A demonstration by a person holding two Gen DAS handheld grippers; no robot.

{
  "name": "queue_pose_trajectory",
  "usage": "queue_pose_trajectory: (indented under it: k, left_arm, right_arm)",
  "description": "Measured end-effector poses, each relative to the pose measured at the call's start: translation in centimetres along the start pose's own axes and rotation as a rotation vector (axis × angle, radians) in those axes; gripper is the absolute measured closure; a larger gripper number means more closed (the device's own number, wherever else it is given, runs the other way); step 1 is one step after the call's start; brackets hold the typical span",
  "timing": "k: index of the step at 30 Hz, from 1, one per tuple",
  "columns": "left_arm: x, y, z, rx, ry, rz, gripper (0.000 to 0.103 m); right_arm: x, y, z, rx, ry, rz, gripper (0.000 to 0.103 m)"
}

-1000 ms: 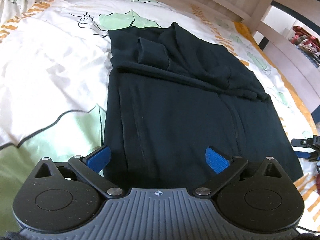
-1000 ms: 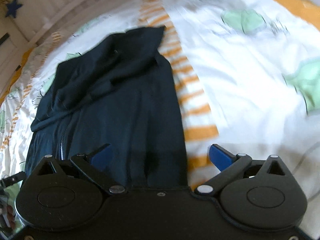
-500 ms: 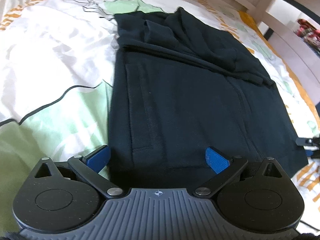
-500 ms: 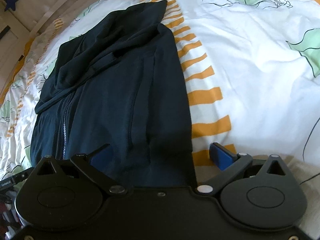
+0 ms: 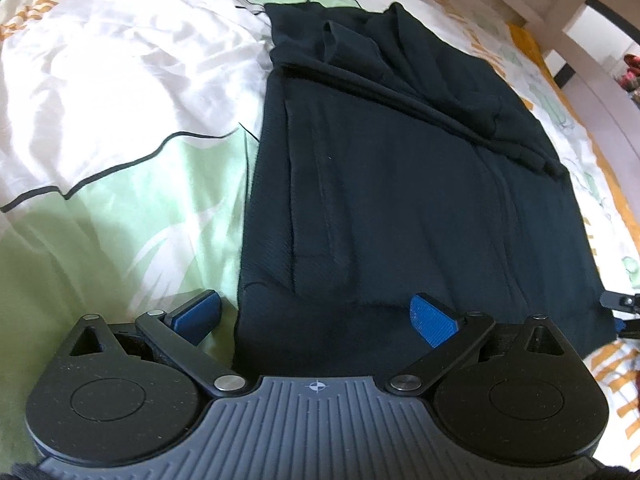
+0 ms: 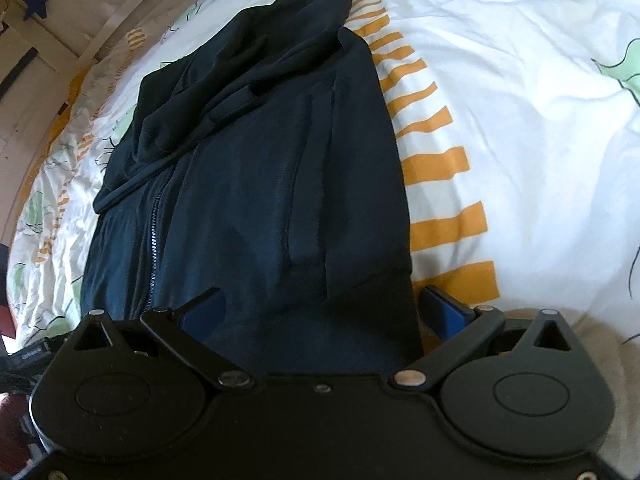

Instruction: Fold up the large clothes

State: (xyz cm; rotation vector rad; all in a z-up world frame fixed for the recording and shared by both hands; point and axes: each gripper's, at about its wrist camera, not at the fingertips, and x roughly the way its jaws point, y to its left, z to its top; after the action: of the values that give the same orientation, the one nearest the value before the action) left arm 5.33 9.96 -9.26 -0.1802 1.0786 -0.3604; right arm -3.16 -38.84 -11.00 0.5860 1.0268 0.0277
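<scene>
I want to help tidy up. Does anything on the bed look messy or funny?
Mostly tidy. The dark jacket lies flat on the bedcover, but its far end is bunched in loose folds, with a sleeve lying slanted across it. Both grippers, left and right, are open at the near hem.

a home bedroom, apparently a child's: a leaf-printed duvet (image 5: 120,92) covers a pale wooden bed frame (image 5: 576,8), with a blue star (image 6: 39,1) decorating nearby furniture.
</scene>
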Motion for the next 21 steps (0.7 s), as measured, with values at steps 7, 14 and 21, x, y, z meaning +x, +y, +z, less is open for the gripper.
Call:
queue_pose_trajectory:
  k: [7,14,21]
  left_arm:
    - [-1.0,1.4,0.0,-0.096,-0.044,-0.096,0.075]
    - [-2.7,2.7,0.3,-0.2,-0.127,-0.235,0.083]
    - [-4.7,2.1,3.4,-0.291,-0.23,-0.356,0.084]
  right_arm:
    - [-0.7,-0.3,0.0,0.024,0.013,0.015,0.04]
    - [-2.3,-0.2,0.0,0.047,-0.061,0.042,0.08]
    - [-5.1,-0.5,2.1,0.13,-0.209,0.273,0.081]
